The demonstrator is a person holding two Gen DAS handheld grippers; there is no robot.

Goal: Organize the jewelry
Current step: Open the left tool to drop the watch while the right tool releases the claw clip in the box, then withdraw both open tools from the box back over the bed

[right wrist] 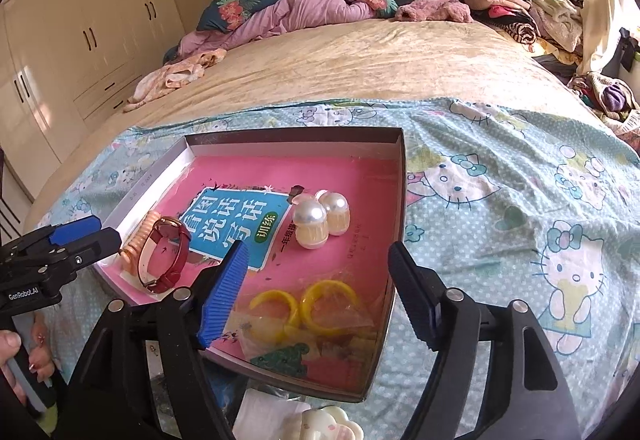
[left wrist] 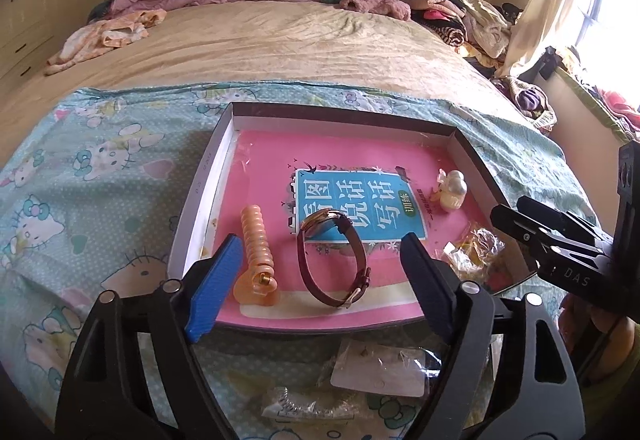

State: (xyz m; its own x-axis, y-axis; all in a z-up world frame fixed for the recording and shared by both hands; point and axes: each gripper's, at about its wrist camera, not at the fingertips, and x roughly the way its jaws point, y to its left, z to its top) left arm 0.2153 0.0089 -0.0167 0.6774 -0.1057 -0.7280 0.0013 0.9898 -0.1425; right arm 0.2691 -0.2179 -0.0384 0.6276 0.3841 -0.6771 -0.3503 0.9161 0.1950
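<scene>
A shallow box (left wrist: pixel 208 168) (right wrist: pixel 400 176) with a pink book inside lies on the Hello Kitty sheet. In it are a dark red strap watch (left wrist: pixel 332 260) (right wrist: pixel 166 258), an orange bead bracelet (left wrist: pixel 256 244) (right wrist: pixel 138 236), two pearl-topped pieces (left wrist: pixel 452 188) (right wrist: pixel 320 218) and a clear bag with yellow rings (left wrist: pixel 476 250) (right wrist: pixel 312 306). My left gripper (left wrist: pixel 320 284) is open and empty, over the box's near edge in front of the watch. My right gripper (right wrist: pixel 316 292) is open and empty, above the bag of rings.
Near the box's front edge lie a white earring card (left wrist: pixel 380 368), a bag with a silver chain (left wrist: pixel 304 406) and a white cartoon clip (right wrist: pixel 320 424). Clothes (left wrist: pixel 460 12) are piled at the bed's far right. A wardrobe (right wrist: pixel 80 40) stands at left.
</scene>
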